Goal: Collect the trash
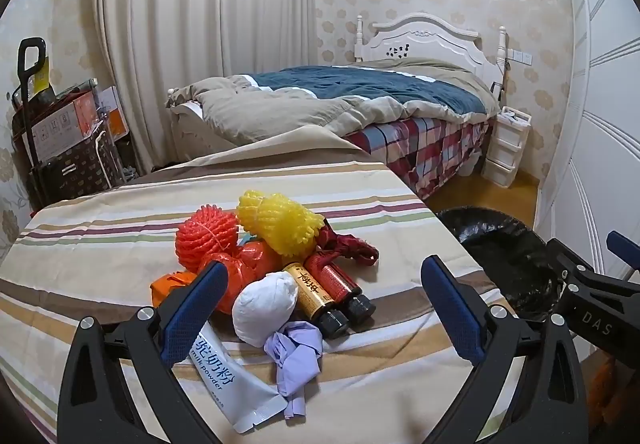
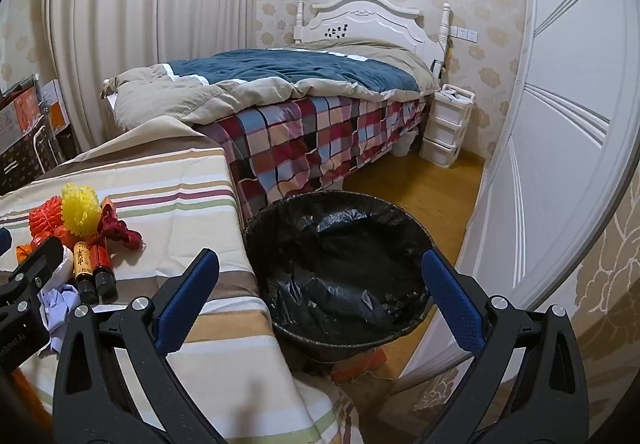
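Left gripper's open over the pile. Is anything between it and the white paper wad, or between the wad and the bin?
Nothing visible blocks the left gripper from the white paper wad. Toward the black-lined bin past the table edge, the two small bottles lie beside the wad, and the open right gripper hangs there.

So the left gripper (image 1: 324,296) is hanging over the striped tablecloth (image 1: 100,236), jaws spread wide with nothing between them. The trash pile sits mid-table, nearer the right edge: a red foam net (image 1: 206,240), a yellow foam net (image 1: 280,222) leaning against it, two small dark bottles (image 1: 336,294) side by side, a white wad (image 1: 264,308), a crumpled lilac glove (image 1: 294,354) and a milk powder sachet (image 1: 230,384) at the near edge. A black-lined bin (image 1: 500,252) sits just past the right edge, with the right gripper (image 1: 592,284) poking in over it.
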The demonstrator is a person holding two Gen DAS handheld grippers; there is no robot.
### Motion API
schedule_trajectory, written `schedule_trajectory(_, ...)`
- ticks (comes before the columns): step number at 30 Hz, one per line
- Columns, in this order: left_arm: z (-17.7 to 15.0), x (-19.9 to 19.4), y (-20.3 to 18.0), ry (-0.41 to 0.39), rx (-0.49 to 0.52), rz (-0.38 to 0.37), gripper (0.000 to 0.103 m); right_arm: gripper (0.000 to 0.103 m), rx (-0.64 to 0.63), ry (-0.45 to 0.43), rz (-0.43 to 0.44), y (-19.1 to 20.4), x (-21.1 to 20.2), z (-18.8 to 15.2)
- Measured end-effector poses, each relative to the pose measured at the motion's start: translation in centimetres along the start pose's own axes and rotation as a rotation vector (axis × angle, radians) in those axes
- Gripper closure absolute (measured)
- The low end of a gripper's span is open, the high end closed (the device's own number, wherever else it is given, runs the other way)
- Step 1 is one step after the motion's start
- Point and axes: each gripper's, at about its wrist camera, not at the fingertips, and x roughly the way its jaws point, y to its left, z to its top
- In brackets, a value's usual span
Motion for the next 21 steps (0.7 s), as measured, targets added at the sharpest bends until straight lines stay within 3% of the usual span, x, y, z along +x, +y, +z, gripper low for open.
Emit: schedule_trajectory(21,0.00,-0.01,0.02,-0.003,-0.003,-0.002,0.006,0.004,-0.002,0.003,0.003,-0.16,-0.27,0.09)
